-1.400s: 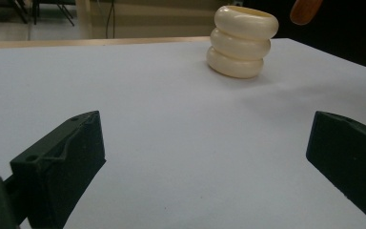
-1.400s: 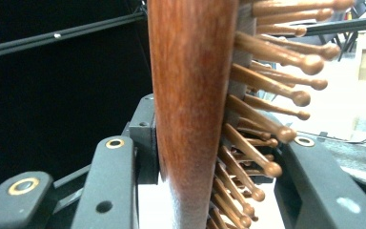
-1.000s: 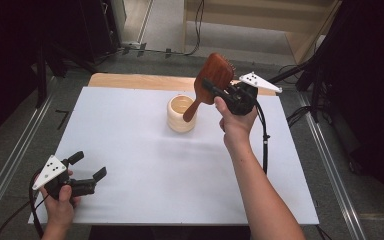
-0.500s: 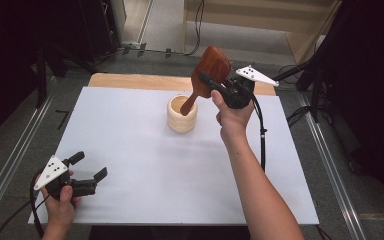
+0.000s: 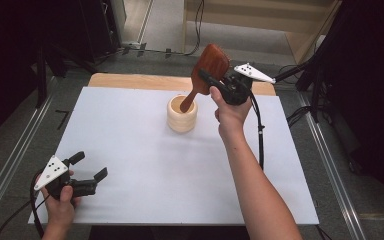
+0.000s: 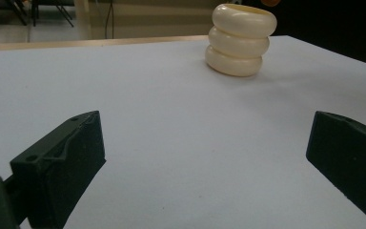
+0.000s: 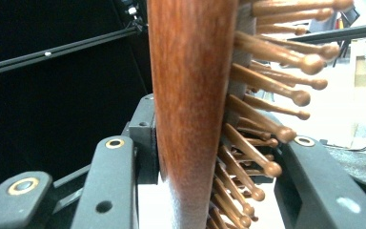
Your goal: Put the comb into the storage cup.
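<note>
High view first, from the near edge outward. At about 7 o'clock on the white table [image 5: 145, 165] the left gripper [image 5: 91, 172] rests low over the sheet in the person's left hand [image 5: 60, 207]. Its jaws stand wide apart with nothing between them; the left gripper view confirms this, with bare table between the two black jaws and the cream cup [image 6: 240, 40] standing farther off at 1 o'clock.

Near the middle of the table, a little toward 12 o'clock, stands this cream cup [image 5: 182, 114], upright, made of three rounded rings. Just past it, at about 1 o'clock, the right gripper [image 5: 211, 82] holds a wooden hairbrush [image 5: 207, 70] by its head. In the right gripper view the jaws press on the hairbrush [image 7: 190, 109], one on the smooth back and one on the bristle side. The brush is tilted, head up and away, and the handle end already sits at or just inside the mouth of the cup.

I judge the step in hand to be placing the brush, handle down, into the cup. The next move calls for lowering the right hand until the handle rests inside, then opening the jaws slowly. The cup looks light and the brush leans, so a careless release could tip it.
</note>
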Demonstrator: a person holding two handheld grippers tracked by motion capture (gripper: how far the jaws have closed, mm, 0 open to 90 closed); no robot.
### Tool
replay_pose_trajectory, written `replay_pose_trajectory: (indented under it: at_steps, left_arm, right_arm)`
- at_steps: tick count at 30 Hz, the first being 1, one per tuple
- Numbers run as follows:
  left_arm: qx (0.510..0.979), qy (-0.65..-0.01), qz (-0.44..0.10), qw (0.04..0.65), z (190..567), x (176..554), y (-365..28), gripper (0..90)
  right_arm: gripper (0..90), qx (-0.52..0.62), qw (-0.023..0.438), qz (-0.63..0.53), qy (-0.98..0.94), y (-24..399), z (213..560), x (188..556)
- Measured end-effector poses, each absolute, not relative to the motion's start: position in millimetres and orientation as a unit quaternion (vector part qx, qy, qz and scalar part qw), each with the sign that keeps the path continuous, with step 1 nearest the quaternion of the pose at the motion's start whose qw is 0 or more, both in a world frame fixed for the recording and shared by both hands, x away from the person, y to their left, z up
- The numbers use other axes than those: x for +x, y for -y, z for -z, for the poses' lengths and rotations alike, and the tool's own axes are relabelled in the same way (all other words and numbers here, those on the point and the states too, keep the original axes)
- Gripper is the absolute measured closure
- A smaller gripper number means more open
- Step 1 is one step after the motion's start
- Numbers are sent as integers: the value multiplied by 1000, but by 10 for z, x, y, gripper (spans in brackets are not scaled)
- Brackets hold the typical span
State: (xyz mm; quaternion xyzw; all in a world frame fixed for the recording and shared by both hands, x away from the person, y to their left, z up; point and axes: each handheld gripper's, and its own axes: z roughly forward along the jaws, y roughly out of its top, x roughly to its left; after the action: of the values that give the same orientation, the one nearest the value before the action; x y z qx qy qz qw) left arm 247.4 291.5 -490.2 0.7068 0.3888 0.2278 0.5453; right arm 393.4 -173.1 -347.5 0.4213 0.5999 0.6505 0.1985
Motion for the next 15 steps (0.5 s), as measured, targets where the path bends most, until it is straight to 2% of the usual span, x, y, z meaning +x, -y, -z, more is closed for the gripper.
replay_pose_trajectory:
  at_steps: [15]
  left_arm:
    - [708,-387,-228,545,4902,2475,-2914,0]
  right_arm:
    - [544,429,199,-645,-601,1664,3556,4078]
